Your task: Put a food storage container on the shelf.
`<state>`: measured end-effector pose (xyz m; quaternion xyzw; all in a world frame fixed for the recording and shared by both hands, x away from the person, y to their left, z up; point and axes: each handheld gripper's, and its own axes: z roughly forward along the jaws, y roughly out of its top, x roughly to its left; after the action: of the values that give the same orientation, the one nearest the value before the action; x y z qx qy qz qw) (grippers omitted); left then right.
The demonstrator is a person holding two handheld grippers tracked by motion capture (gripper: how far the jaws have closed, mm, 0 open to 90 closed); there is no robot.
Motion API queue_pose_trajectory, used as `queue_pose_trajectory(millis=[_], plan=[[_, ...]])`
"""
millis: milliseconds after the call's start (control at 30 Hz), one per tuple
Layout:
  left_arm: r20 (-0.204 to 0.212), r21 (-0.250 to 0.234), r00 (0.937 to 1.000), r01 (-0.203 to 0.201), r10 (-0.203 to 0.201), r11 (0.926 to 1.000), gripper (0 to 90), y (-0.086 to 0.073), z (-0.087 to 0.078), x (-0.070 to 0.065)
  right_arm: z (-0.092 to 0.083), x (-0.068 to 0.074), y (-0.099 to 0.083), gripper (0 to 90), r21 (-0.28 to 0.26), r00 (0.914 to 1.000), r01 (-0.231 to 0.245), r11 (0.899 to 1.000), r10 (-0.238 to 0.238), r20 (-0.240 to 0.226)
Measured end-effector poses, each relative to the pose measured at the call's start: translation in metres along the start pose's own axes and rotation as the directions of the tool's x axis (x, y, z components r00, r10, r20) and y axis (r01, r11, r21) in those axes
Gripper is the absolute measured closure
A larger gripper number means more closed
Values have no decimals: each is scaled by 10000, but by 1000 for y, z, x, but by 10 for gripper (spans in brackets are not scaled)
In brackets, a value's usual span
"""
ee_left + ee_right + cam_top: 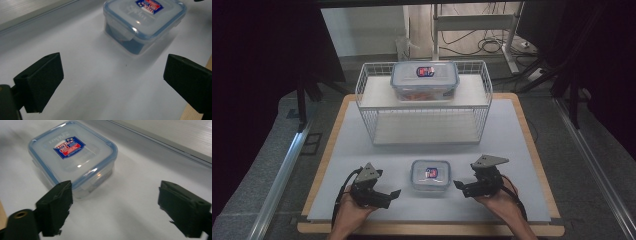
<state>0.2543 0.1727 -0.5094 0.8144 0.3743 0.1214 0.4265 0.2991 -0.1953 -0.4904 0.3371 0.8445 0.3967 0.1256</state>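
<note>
currently: small lidded box near-centre on white mat, btwn left gripper & right gripper; both jaws apart, empty. advice: close in evenly, grip opp. sides.

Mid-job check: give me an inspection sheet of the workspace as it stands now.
Surface: white mat on a wooden table.
Job's things: small container, lid on, between the grippers; large container on the top shelf of the wire rack.
Clutter: nothing seen.
Grippers: left gripper and right gripper open, holding nothing.
Cables: one trails from each gripper; loose cables on the floor behind.
Surroundings: dark curtains, metal frame.
</note>
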Motion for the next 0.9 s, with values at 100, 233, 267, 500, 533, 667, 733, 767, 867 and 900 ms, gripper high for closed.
queue_pose_trajectory(millis=[100, 233, 267, 500, 533, 667, 733, 767, 867, 900], plan=[[-52, -19, 10000, -48, 48, 10000, 60, 7, 5, 2, -1, 2, 5, 195, 17, 9998, -176, 9998, 176, -135], [375, -65, 9991, 176, -173, 9998, 147, 16, 13, 7, 1, 4, 11, 238, 20, 9987, -236, 9997, 237, -456], [528, 25, 9984, 213, -214, 9998, 154, 18, 17, 9, 2, 4, 12, 242, 34, 9983, -237, 9997, 239, -539], [1400, 519, 9875, 655, -722, 9965, 108, 31, 45, 16, 14, 2, 15, 205, 210, 9919, -528, 9984, 549, -1146], [1526, 596, 9853, 686, -770, 9959, 100, 33, 50, 16, 16, 2, 15, 185, 267, 9902, -601, 9978, 629, -1246], [2139, 770, 9723, 796, -945, 9938, 82, 38, 67, 13, 27, -4, 18, 134, 584, 9759, -1103, 9922, 1192, -1826], [2413, 843, 9641, 931, -1110, 9921, 81, 40, 72, 12, 34, -4, 19, 130, 754, 9729, -1132, 9907, 1259, -1938], [2470, 844, 9623, 956, -1137, 9918, 86, 40, 73, 11, 38, -4, 20, 129, 848, 9715, -1117, 9901, 1268, -2004], [2970, 907, 9454, 1116, -1338, 9896, 107, 40, 76, 11, 46, -1, 21, 137, 1022, 9671, -1079, 9889, 1282, -2197], [3029, 959, 9432, 1124, -1366, 9890, 115, 40, 75, 11, 48, -1, 22, 151, 1032, 9617, -1166, 9878, 1382, -2367]])
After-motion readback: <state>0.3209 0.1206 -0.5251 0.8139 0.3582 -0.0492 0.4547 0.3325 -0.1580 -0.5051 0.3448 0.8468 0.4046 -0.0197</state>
